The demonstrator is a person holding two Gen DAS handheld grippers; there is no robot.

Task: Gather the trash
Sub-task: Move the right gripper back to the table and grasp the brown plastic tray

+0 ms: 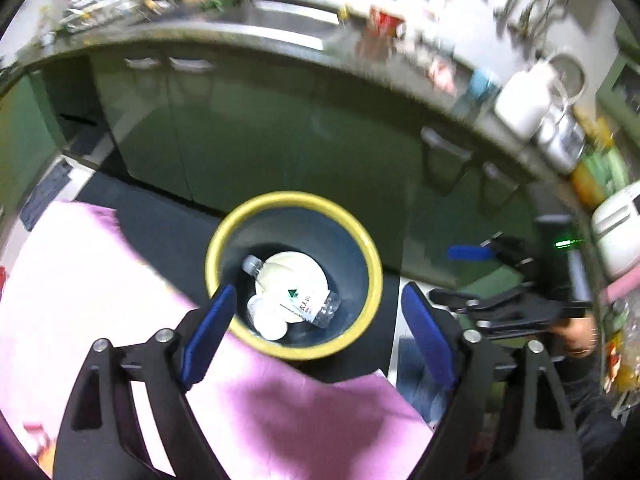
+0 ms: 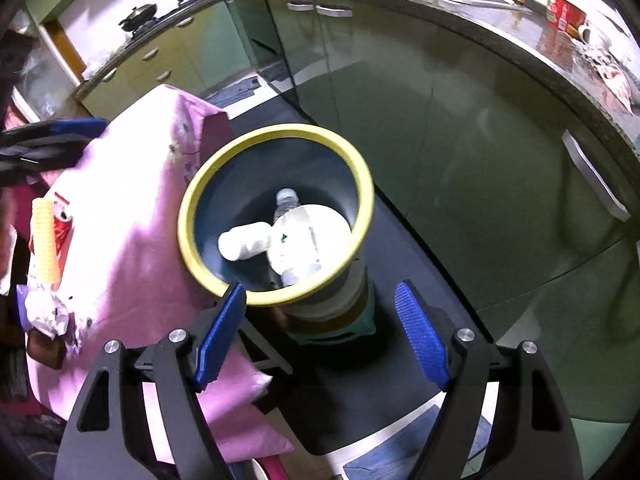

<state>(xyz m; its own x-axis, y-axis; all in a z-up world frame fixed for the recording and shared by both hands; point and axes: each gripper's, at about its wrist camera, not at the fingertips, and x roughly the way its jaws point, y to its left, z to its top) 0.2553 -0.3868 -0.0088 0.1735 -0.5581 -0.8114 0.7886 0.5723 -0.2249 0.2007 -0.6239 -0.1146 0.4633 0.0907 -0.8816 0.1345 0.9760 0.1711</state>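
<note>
I look down past both grippers into the kitchen. A pink cloth (image 2: 132, 216) covers the table at my left, its edge hanging just beside the trash bin (image 2: 362, 184) — a dark blue bucket with a yellow rim, standing on the dark floor mat (image 2: 400, 360) in front of the green cabinets (image 2: 460, 128). On the cloth near the table's left edge lie a yellow ribbed cup (image 2: 45, 240) and a crumpled wrapper (image 2: 44, 308). The stone counter (image 2: 500, 36) above the cabinets carries a red carton (image 2: 562, 12) near its front edge.

Nothing stands between my claws and the bin's mouth. Inside it, on the bottom, lie a clear plastic bottle (image 1: 308, 300) with a white label, a white paper plate (image 1: 284, 268) beneath it and a white cup (image 2: 246, 242) on its side.

My left gripper (image 1: 316, 320) is released and empty, its blue pads wide apart above the bin's near rim. My right gripper (image 2: 320, 320) is likewise spread, holding nothing.
</note>
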